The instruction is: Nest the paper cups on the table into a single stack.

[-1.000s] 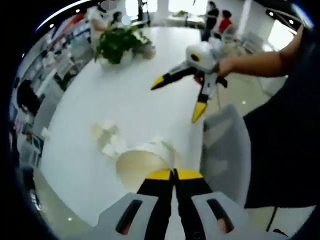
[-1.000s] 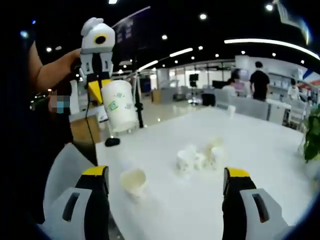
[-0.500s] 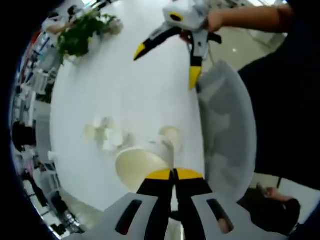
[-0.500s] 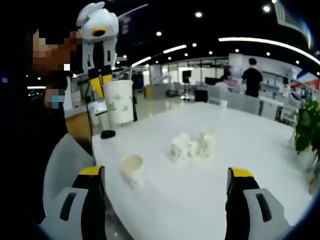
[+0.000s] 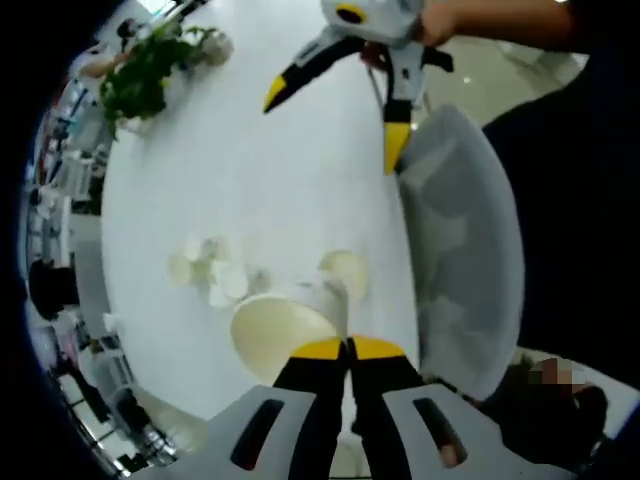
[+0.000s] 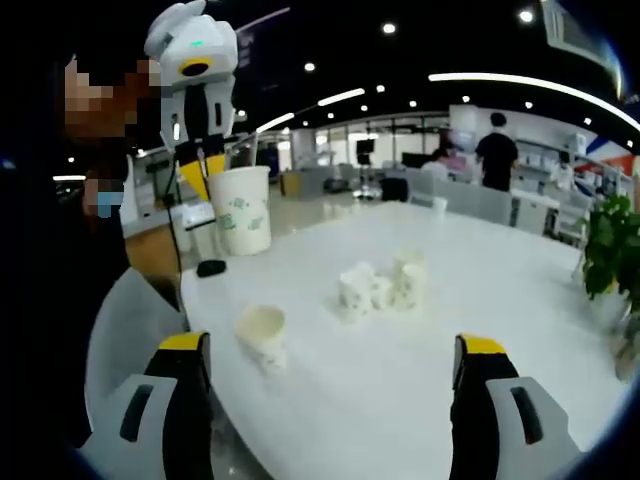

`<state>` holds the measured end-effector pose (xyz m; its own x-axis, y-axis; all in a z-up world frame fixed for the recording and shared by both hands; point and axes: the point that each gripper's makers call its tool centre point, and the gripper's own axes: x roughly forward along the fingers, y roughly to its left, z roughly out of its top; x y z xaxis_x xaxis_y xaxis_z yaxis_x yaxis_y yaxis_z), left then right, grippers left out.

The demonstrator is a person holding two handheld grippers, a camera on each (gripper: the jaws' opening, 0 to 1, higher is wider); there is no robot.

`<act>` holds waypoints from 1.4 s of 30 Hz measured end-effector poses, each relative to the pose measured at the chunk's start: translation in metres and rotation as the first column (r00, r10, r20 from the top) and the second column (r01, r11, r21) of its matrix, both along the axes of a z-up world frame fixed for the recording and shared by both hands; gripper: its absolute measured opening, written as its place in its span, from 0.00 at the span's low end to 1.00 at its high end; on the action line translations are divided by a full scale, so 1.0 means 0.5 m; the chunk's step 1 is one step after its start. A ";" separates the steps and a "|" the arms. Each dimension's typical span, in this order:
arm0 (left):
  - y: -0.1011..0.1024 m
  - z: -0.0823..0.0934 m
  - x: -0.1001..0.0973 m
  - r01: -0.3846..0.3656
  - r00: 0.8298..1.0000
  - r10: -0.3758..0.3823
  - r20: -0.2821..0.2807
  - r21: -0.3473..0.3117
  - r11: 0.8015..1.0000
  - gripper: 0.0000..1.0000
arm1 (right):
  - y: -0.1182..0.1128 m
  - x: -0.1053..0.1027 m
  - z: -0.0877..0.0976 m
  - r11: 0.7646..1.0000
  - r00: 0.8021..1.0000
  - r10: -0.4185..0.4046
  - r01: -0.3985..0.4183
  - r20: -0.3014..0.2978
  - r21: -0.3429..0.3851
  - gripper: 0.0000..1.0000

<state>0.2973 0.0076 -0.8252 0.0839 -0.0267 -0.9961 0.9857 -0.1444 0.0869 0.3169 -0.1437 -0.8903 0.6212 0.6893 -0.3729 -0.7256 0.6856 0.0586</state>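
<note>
Left gripper point(image 5: 347, 347) fingers pinch one paper cup point(image 5: 280, 330); right gripper point(image 6: 330, 355) fingers are wide. Next, it should go into the lone cup point(image 6: 262, 335) on the table point(image 6: 480, 300).

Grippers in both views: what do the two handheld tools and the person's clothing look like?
Each gripper has black jaws tipped in yellow, mounted in light grey housings with dark slots. Seen from outside, the left gripper and right gripper have a rounded white-grey head with a yellow-ringed black lens. The left gripper's head also shows a small green light. The person wears dark clothing.
</note>
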 end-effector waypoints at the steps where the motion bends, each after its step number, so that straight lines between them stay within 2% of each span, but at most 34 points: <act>1: -0.001 0.000 0.002 0.000 1.000 0.000 0.003 -0.001 1.000 0.00 | 0.000 -0.002 0.001 1.000 1.000 -0.001 0.001 0.001 0.001 0.99; 13: -0.001 -0.032 -0.003 -0.008 1.000 0.008 0.005 0.005 1.000 0.00 | 0.000 -0.009 -0.006 1.000 1.000 0.006 -0.006 -0.008 -0.010 0.98; 24: -0.002 -0.064 -0.012 -0.034 0.999 0.035 -0.033 0.010 0.999 0.00 | 0.003 -0.013 -0.008 1.000 1.000 0.010 -0.010 -0.015 -0.007 0.98; 29: -0.009 -0.068 0.019 -0.038 0.998 0.038 -0.044 0.016 0.999 0.00 | -0.013 0.027 -0.003 1.000 1.000 0.002 -0.002 -0.020 -0.006 0.98; 35: -0.016 -0.088 0.041 -0.045 0.997 0.046 -0.058 0.018 0.999 0.00 | -0.020 0.042 -0.007 1.000 1.000 0.000 -0.001 -0.028 -0.008 0.97; 42: -0.023 -0.108 0.043 -0.042 0.996 0.044 -0.077 0.022 0.999 0.00 | -0.021 0.050 -0.010 1.000 0.999 -0.001 0.001 -0.034 -0.006 0.97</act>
